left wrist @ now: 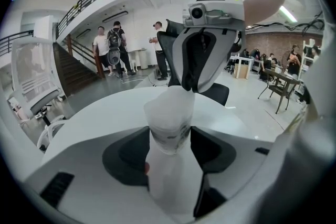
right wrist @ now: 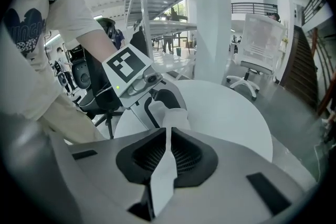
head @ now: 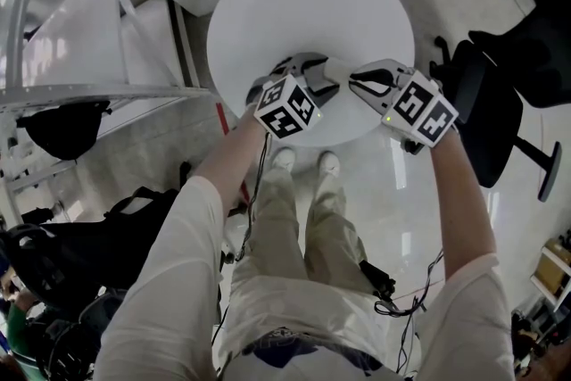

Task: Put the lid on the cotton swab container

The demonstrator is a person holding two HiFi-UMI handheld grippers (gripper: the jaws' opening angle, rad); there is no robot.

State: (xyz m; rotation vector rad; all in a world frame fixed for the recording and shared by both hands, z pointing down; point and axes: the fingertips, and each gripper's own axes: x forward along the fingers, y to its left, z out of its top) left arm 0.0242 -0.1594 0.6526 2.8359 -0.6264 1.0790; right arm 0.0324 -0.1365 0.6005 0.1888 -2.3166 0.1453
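Observation:
Over the round white table (head: pixel 268 4) my two grippers meet tip to tip. The left gripper (head: pixel 318 83) is shut on the cotton swab container (left wrist: pixel 169 123), a translucent white tube that stands up between its black pads. The right gripper (head: pixel 355 78) is shut on the white lid (right wrist: pixel 163 176), seen edge-on as a thin strip between its jaws. The lid's far end meets the end of the container (right wrist: pixel 177 118), which the left gripper (right wrist: pixel 157 105) holds opposite. In the left gripper view the right gripper (left wrist: pixel 195 78) sits right at the container's top. Whether the lid is seated I cannot tell.
A black office chair (head: pixel 500 94) stands right of the table and dark bags (head: pixel 62 129) lie on the floor at the left. A white chair (right wrist: pixel 257 55) is beyond the table's far side. Several people (left wrist: pixel 113 47) stand near a staircase in the background.

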